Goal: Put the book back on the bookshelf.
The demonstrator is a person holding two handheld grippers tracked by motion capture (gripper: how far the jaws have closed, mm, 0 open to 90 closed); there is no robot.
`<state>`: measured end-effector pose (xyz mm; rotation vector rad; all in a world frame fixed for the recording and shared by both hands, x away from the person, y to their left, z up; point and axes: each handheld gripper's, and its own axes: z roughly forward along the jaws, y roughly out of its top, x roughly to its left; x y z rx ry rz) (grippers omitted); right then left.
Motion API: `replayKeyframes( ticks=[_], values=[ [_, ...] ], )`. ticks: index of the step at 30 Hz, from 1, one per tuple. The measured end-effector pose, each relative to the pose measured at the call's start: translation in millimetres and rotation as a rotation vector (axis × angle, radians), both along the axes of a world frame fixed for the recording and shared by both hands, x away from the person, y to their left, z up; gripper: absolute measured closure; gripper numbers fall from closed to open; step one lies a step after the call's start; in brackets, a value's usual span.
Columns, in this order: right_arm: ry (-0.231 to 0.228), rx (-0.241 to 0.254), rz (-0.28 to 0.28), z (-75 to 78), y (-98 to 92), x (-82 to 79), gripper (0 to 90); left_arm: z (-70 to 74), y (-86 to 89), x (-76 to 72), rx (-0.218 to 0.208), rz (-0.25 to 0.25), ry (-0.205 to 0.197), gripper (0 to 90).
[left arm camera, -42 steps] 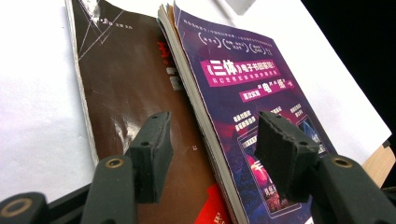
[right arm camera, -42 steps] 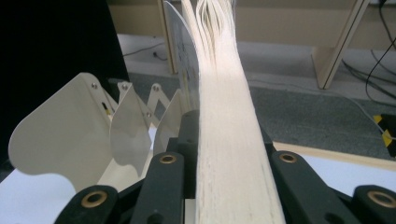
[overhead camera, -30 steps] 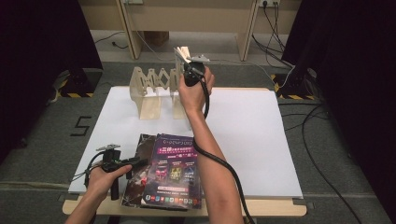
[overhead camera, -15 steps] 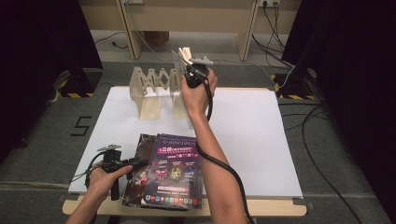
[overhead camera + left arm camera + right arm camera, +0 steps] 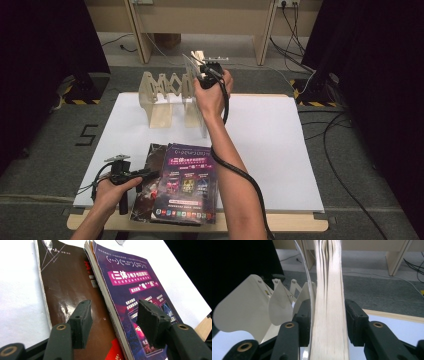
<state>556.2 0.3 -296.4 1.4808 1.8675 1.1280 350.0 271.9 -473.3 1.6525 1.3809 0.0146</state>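
High view is showing the white table [image 5: 280, 150] lying wide in front of me, with the wooden accordion book rack [image 5: 165, 95] standing at its far side. I am holding my right gripper [image 5: 202, 65] up at the rack's right end, where an upright book [image 5: 192, 62] is sitting between its jaws. Right gripper view is showing that book's pale page edges [image 5: 329, 315] running straight up between the two black pads; the jaws have just been opening, and a slim gap is showing at the right pad, so they are standing loose around the book rather than pinching it. Rounded wooden dividers [image 5: 242, 310] are fanning out to the left of it.

Near the front edge, a purple magazine [image 5: 187, 182] is lying on top of a dark brown book [image 5: 150, 175]. My left gripper [image 5: 113, 317] is hovering wide open just above their edges, gripping nothing.
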Motion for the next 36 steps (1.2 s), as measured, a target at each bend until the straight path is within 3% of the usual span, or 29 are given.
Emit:
replayKeyframes(
  ticks=[7, 19, 25, 28, 36],
  values=[
    [0.037, -0.053, -0.021, -1.0, 6.9, 8.4, 73.8, -1.1, 1.3, 0.8, 0.000, 0.002, 0.005, 44.1],
    [-0.074, -0.046, -0.030, -3.8, 11.5, 7.5, 74.3, -1.3, 1.6, 1.4, -0.001, 0.002, 0.004, 44.1],
    [-0.077, -0.056, -0.040, -11.0, 9.8, 5.0, 73.2, -2.6, 0.5, 1.1, 0.001, 0.000, 0.003, 44.1],
    [-0.086, -0.057, -0.050, -12.7, 6.8, 0.8, 67.1, -1.7, -1.2, 0.0, 0.004, -0.004, 0.000, 44.1],
    [-0.072, -0.022, -0.043, -15.8, 1.7, -7.6, 60.9, -1.1, -4.9, -0.2, 0.008, -0.012, -0.005, 44.0]
  ],
)
